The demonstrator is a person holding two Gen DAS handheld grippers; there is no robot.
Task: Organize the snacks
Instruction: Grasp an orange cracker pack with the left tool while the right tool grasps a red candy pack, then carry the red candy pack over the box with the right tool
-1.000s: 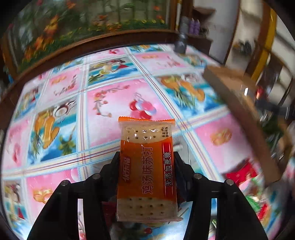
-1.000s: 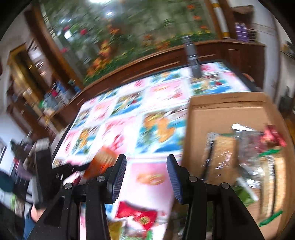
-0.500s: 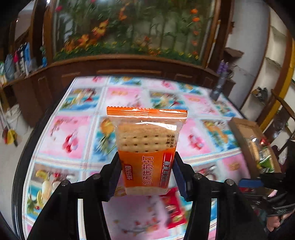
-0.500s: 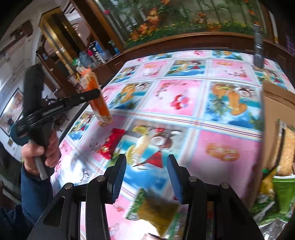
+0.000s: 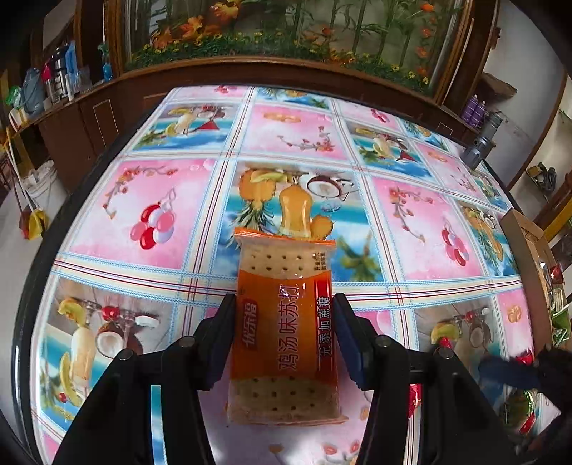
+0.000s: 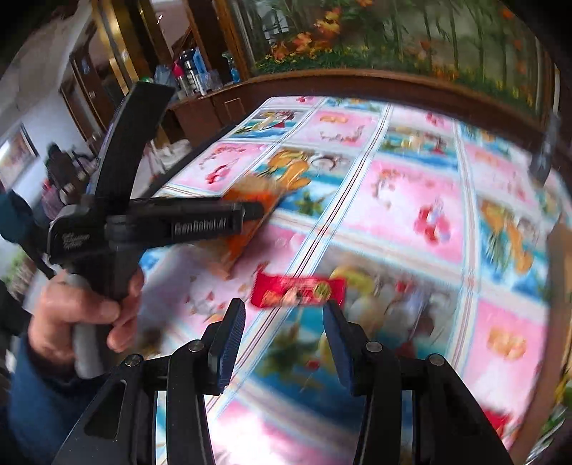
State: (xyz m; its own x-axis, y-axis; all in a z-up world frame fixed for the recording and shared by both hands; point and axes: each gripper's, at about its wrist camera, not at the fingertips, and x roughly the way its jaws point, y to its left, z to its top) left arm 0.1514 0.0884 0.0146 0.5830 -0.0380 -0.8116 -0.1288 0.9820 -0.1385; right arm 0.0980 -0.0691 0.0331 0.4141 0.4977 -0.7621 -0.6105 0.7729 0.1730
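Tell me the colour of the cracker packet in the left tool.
Orange, with clear ends showing pale crackers; the cracker packet shows best in the left wrist view.

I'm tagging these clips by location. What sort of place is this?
Probably a home dining or living room: a table under a fruit-print tablecloth, dark wooden cabinets cluttered with bottles, and a large flower mural on the wall.

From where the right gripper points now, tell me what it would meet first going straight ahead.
Most likely the red snack packet, lying on the tablecloth just beyond the open fingers of the right gripper. The view is blurred, so depth is uncertain; it might pass over the packet and meet the cloth instead.
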